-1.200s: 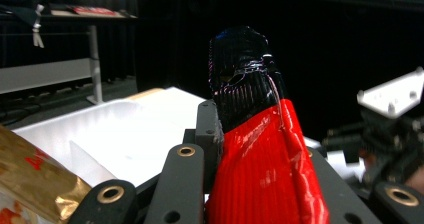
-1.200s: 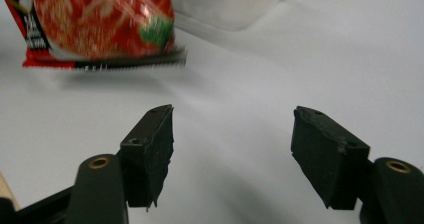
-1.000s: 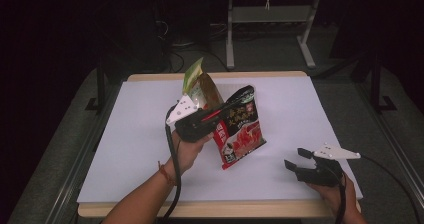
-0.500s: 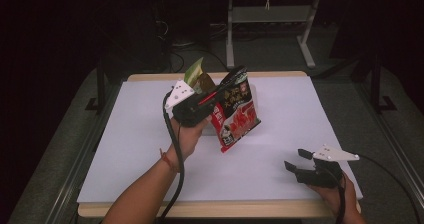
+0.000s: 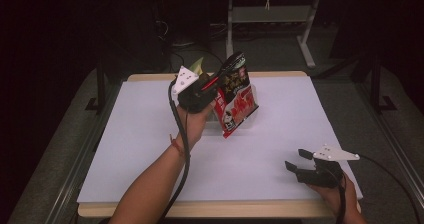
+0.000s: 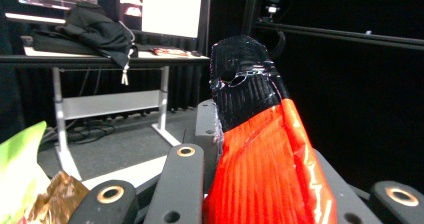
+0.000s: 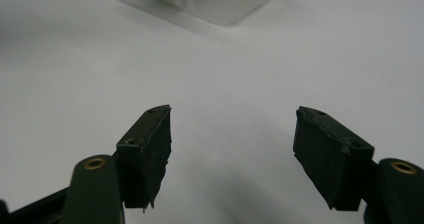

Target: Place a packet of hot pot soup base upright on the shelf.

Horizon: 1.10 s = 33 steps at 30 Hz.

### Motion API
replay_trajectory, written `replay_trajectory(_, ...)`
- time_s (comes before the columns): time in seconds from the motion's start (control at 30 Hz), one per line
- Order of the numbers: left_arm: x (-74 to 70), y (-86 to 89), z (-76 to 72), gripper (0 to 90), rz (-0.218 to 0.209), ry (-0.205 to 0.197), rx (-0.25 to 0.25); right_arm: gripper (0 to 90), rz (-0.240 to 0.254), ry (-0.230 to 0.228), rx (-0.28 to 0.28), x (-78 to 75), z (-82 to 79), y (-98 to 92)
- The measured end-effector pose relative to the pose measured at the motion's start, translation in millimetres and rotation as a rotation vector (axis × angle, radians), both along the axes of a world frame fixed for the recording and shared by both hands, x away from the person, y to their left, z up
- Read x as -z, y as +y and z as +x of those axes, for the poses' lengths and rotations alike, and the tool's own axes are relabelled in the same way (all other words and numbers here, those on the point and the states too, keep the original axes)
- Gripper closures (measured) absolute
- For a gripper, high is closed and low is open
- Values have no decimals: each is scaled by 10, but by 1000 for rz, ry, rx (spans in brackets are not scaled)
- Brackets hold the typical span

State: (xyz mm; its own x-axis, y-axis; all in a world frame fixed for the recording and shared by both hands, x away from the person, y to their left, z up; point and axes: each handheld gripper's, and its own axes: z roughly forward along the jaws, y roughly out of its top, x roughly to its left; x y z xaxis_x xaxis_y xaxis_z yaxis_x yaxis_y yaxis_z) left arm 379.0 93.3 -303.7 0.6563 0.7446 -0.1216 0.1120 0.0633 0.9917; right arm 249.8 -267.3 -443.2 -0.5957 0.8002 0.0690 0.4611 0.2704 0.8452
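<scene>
The red-and-black snack bag hangs lifted above the far middle of the white table, its top edge clamped in the left gripper; a green-and-brown bag sits just behind that gripper; the right gripper rests at the table's near right corner, jaws spread wide, nothing between them.

Right gripper gapes wide above white table.
</scene>
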Motion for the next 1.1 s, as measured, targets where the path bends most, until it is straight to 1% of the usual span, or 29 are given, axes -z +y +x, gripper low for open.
replay_trajectory(0.07,-10,-42,47,777,21,-2,-18,308,1,2,-1,4,0,-1)
replay_trajectory(0.1,-8,-58,70,777,18,-1,-29,309,0,3,0,6,-1,0)
replay_trajectory(0.13,-4,-67,99,777,13,8,-36,310,-1,3,0,5,-3,1)
replay_trajectory(0.2,-3,-93,149,776,27,4,-60,310,3,3,-5,3,-8,2)
replay_trajectory(0.27,6,-105,193,776,11,14,-73,311,0,0,-5,1,-12,1)
replay_trajectory(0.3,10,-122,222,776,22,9,-82,313,1,0,-6,0,-13,-2)
replay_trajectory(0.37,30,-151,263,776,17,10,-90,316,5,2,-4,2,-12,-9)
replay_trajectory(0.43,46,-194,299,776,36,8,-103,323,1,7,-6,4,-9,-15)
replay_trajectory(0.47,65,-224,320,776,28,11,-113,323,0,8,-7,6,-7,-15)
replay_trajectory(0.57,85,-290,358,776,39,-1,-137,323,-7,11,-8,12,-6,-5)
replay_trajectory(0.6,93,-310,378,776,40,-2,-148,324,-7,11,-10,13,-6,-3)
replay_trajectory(0.63,100,-321,401,776,38,2,-146,323,-7,12,-11,16,-8,2)
replay_trajectory(0.7,119,-362,436,776,52,1,-167,324,-15,13,-17,23,-7,11)
replay_trajectory(0.77,153,-395,461,775,46,-3,-179,323,-17,15,-18,28,-5,17)
replay_trajectory(0.8,167,-405,472,775,52,-5,-186,323,-16,14,-19,27,-5,19)
replay_trajectory(0.93,253,-421,539,774,26,18,-204,324,-16,12,-22,28,-5,20)
replay_trajectory(0.97,268,-423,546,773,22,14,-209,323,-17,15,-21,28,-6,22)
replay_trajectory(1.1,288,-460,552,775,29,-9,-232,326,-20,14,-23,34,-5,26)
